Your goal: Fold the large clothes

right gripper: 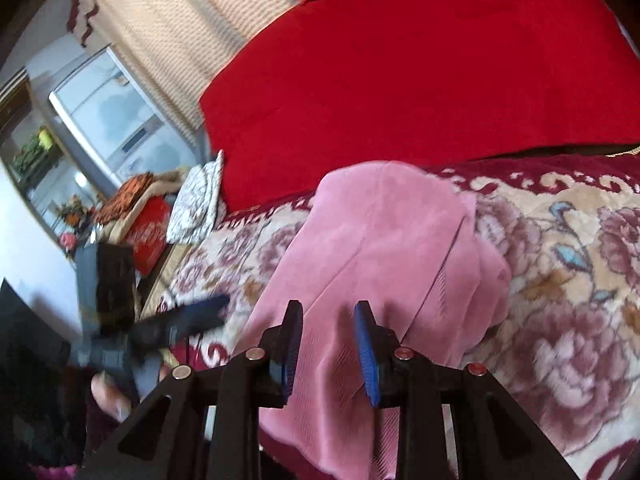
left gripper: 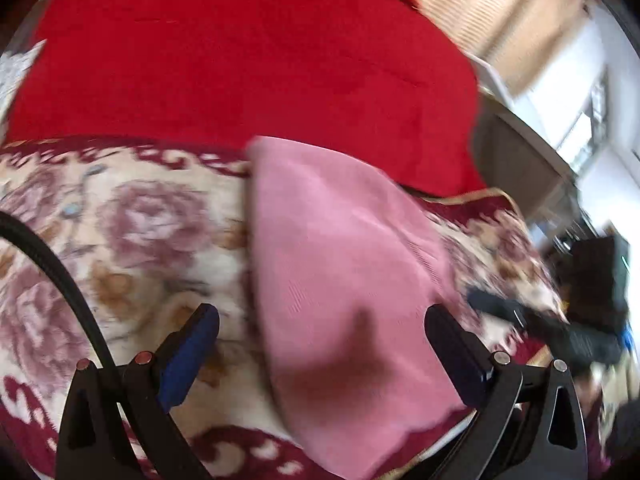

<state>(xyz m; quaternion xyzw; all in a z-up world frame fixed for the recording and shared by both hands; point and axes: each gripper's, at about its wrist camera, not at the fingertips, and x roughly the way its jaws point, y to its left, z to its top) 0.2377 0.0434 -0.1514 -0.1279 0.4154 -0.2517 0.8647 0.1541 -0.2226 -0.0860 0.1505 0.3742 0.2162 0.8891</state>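
Pink garment [left gripper: 340, 280] folded on floral blanket [left gripper: 132, 232], before red cushion [left gripper: 240, 60]. Left gripper [left gripper: 322, 338] spread wide above it, gripping nothing. Right gripper [right gripper: 328, 344] narrowly parted over the cloth, fingers not visibly pinching it.

The left gripper [left gripper: 322, 344] points downward with its jaws spread wide and nothing between the pads. The right gripper [right gripper: 328, 344] (also angled down) has its jaws narrow but apart, gripping nothing.
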